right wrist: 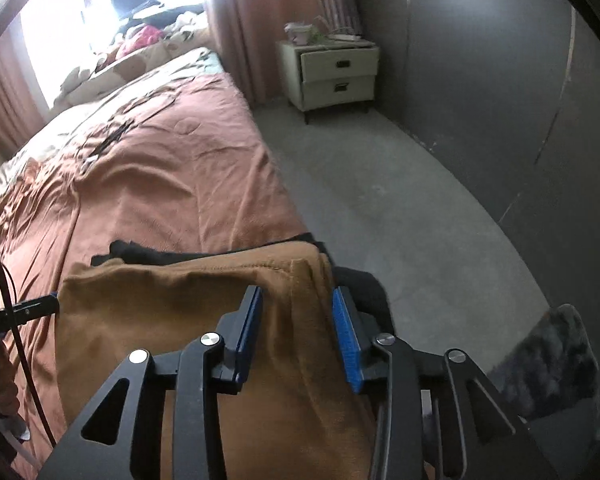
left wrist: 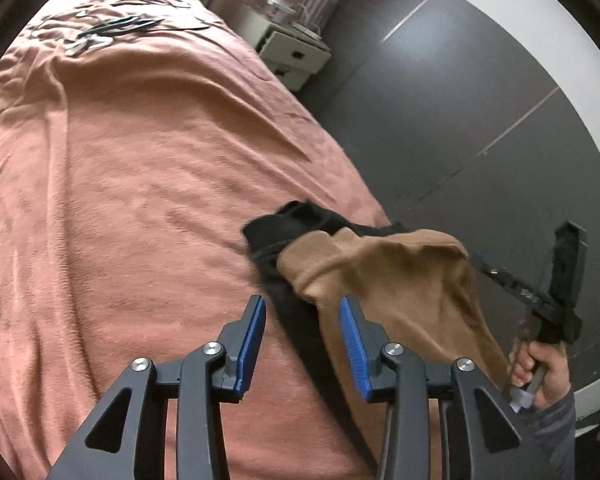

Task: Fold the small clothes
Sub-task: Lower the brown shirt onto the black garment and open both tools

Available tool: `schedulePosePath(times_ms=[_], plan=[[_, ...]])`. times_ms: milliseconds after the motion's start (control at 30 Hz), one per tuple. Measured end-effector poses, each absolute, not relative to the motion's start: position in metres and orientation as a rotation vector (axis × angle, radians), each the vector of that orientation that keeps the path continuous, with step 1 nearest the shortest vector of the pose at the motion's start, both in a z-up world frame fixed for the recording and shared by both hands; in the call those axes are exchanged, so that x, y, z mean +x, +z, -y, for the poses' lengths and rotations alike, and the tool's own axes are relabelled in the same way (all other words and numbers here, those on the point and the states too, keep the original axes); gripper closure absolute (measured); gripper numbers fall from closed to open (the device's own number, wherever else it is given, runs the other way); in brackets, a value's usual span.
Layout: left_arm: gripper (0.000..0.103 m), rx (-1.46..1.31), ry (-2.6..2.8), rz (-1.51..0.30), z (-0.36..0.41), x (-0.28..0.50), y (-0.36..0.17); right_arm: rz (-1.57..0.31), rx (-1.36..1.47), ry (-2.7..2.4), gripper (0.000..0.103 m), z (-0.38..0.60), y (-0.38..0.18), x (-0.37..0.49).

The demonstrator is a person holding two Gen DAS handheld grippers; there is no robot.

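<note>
A tan garment (left wrist: 384, 276) lies over a black garment (left wrist: 288, 220) at the right edge of the bed. My left gripper (left wrist: 303, 312) is open just above the bed, its right finger at the tan cloth's near edge. My right gripper (right wrist: 296, 308) is open with the tan garment (right wrist: 172, 312) between and under its fingers. In the left wrist view the right gripper (left wrist: 480, 262) reaches the tan cloth's far corner. In the right wrist view the left gripper's fingertips (right wrist: 50, 305) touch the cloth's left corner. Black cloth (right wrist: 148, 252) shows behind the tan one.
The bed carries a pink blanket (left wrist: 140, 184). Small dark items (left wrist: 112, 30) lie at its far end. A white nightstand (right wrist: 332, 74) stands by the curtain. Grey floor (right wrist: 400, 208) runs along the bed's right side. A dark fuzzy thing (right wrist: 552, 364) lies on the floor.
</note>
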State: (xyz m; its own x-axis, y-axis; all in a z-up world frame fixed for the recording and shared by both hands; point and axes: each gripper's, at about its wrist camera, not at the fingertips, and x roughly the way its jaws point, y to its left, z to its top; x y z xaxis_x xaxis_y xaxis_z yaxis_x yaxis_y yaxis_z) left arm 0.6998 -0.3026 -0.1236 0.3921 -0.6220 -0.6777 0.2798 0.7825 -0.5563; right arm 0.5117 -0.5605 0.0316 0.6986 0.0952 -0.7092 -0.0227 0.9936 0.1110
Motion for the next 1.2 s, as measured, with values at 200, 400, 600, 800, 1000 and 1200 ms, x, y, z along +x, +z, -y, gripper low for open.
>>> schedulePosePath(times_ms=[200,400,600,800,1000,1200], plan=[[0.063,-0.371,-0.604,-1.020,0.307,0.706,-0.127,-0.790,0.056,0.139,0.074,0.558,0.043,0.494],[0.063,-0.331,-0.592,-1.036,0.324,0.724,-0.137,-0.905,0.003,0.093,0.089,0.552,0.015,0.527],[0.060,-0.293,-0.583,-1.045,0.328,0.732,-0.148,-0.950,0.059,0.006,0.093,0.576,0.003,0.557],[0.054,-0.331,-0.556,-1.048,0.320,0.730,-0.141,-0.950,0.081,0.027,0.092,0.571,0.014,0.565],[0.049,-0.344,-0.543,-1.042,0.312,0.708,-0.128,-0.918,0.108,0.086,0.091,0.572,0.034,0.517],[0.049,-0.319,-0.562,-1.082,0.325,0.676,-0.131,-0.926,0.098,0.110,0.091,0.582,0.034,0.463]])
